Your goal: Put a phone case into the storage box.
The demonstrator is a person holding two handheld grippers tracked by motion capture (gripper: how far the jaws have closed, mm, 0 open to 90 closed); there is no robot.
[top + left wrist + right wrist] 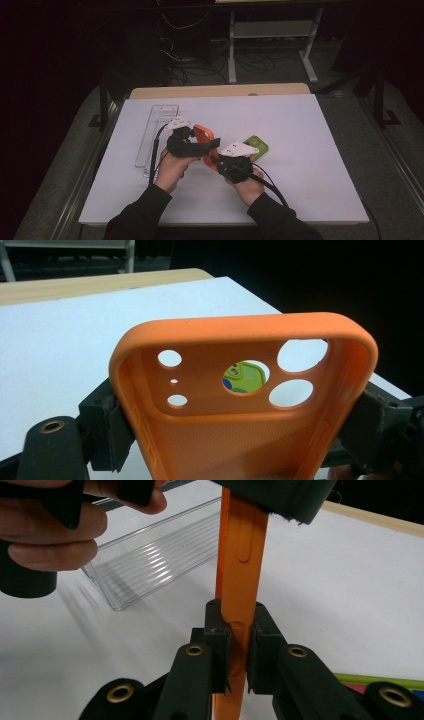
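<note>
White table (300,150) | left gripper (192,142) jaws wide, grasping orange phone case (205,134) sides | right gripper (225,162) jaws clenched on its edge

A flat white rectangular board (300,165) covers most of a pale wooden tabletop (220,91), whose bare far edge shows as a narrow strip beyond it. Grey floor (400,165) flanks the table on both sides, and behind it stands a white metal frame with two legs and a shelf (272,30), with a tangle of dark cables (200,70) lying on the floor near its feet. The rest of the room is very dark, so the black upright stands (379,95) at the table's sides and whatever lies along the walls can hardly be made out.
</note>
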